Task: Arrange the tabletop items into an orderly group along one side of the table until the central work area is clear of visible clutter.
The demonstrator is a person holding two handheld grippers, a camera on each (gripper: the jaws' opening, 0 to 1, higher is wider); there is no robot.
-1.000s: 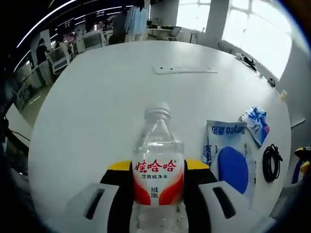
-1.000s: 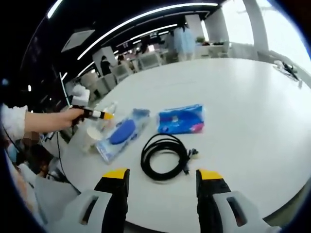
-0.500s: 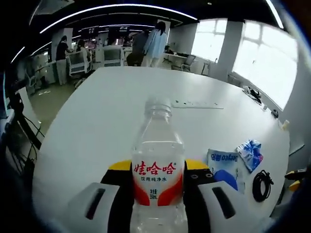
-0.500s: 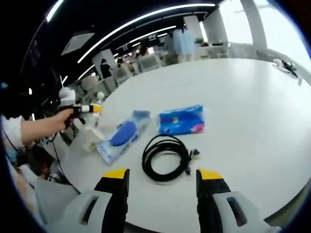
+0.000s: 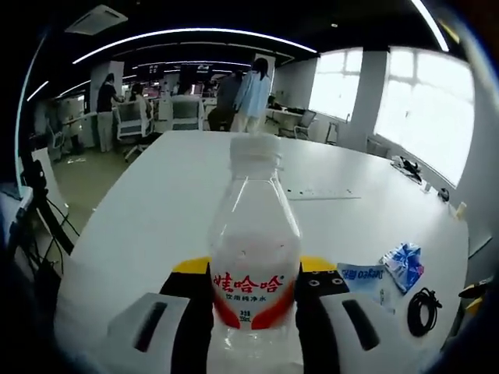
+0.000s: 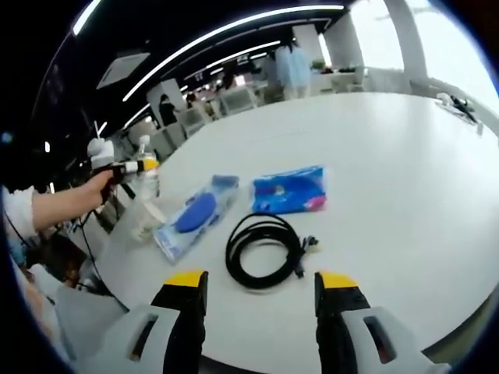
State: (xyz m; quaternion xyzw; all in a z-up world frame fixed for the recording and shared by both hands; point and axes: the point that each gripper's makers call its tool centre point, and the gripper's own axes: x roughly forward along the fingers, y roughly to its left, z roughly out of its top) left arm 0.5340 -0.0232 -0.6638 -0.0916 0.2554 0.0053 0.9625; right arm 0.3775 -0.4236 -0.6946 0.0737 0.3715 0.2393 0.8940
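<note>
A clear water bottle [image 5: 253,257] with a red and white label and a white cap stands upright between the jaws of my left gripper [image 5: 253,282], which is shut on it. In the right gripper view the same bottle [image 6: 145,183] is held near the table's left edge by the left gripper [image 6: 131,167] in a person's hand [image 6: 90,191]. My right gripper [image 6: 261,290] is open with nothing between its jaws, just short of a coiled black cable [image 6: 265,249]. Beyond the cable lie a blue tissue pack [image 6: 290,189] and a clear packet with a blue item [image 6: 195,214].
The round white table [image 6: 390,156] stretches far and right of the items. In the left gripper view a white power strip [image 5: 320,193] lies mid-table, with the packet [image 5: 366,274], tissue pack [image 5: 403,261] and cable [image 5: 421,300] at right. People and office chairs are beyond the table.
The left gripper has risen and tipped up with the bottle, so its view now looks across the table. The right gripper and the items before it have stayed put.
</note>
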